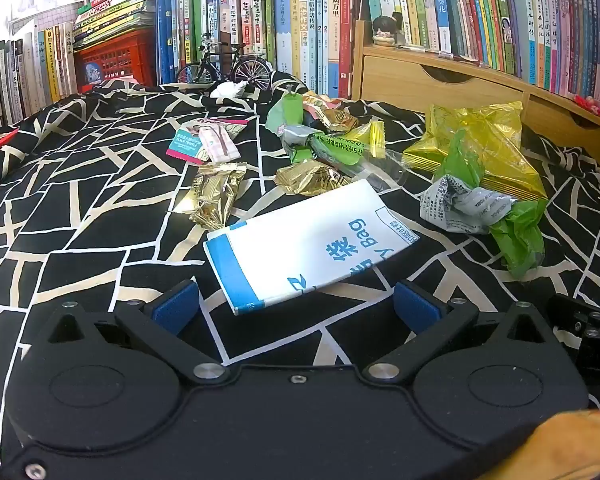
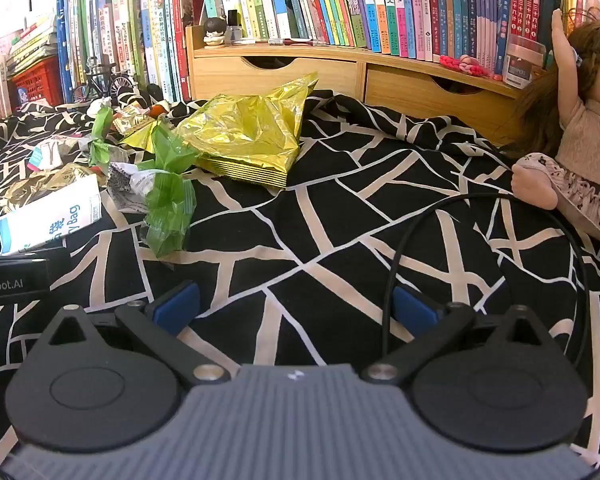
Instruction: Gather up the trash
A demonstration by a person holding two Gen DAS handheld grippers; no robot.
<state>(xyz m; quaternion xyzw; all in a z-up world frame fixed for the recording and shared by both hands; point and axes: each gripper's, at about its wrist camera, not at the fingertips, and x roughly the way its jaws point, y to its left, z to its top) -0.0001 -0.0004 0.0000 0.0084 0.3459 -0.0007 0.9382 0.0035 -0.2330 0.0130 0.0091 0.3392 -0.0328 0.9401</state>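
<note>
**Nothing collected yet: every wrapper lies loose around the white bag**

The white-and-blue paper bag (image 1: 308, 240) lies flat and closed on the black patterned cloth (image 1: 80, 216). Left of it sit a pink card packet (image 1: 216, 142) and a gold foil wrapper (image 1: 216, 196); behind it, green and gold wrappers (image 1: 320, 136); to its right, the yellow foil bag (image 1: 476, 140) and a crumpled green wrapper (image 1: 512, 232). All remains to be picked up, by my reading. The left gripper (image 1: 296, 308) gapes empty just before the bag; the right gripper (image 2: 296, 304) gapes empty over bare cloth. Only the right view shows the doll (image 2: 580, 128) and a black cable (image 2: 480, 208).
</note>
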